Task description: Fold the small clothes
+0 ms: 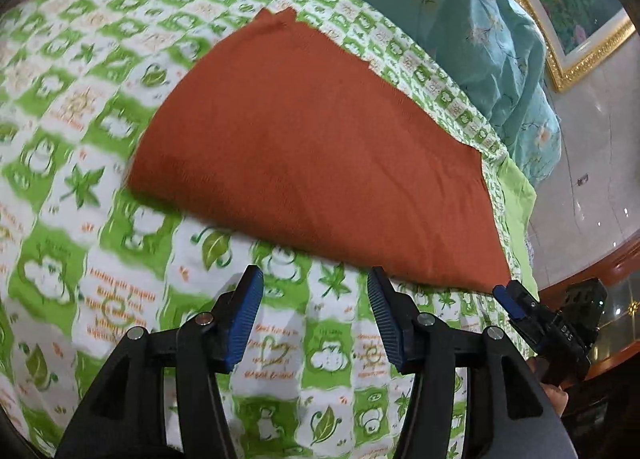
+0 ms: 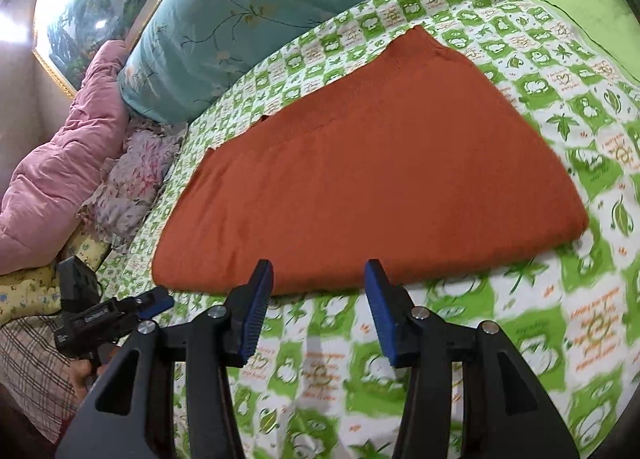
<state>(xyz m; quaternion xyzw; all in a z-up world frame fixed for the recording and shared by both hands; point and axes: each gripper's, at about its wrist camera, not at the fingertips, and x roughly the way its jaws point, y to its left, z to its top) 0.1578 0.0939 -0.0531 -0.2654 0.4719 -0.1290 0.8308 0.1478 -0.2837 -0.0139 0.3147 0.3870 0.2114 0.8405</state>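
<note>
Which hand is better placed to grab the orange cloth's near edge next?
Right, probably. Its open tool already straddles the near edge of the orange cloth; the left tool hangs open just short of it.

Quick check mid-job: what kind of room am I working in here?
Most likely a bedroom. The orange garment lies on a bed with a green patterned sheet, a teal floral quilt bunched behind it, and a gold-framed painting beyond.
</note>
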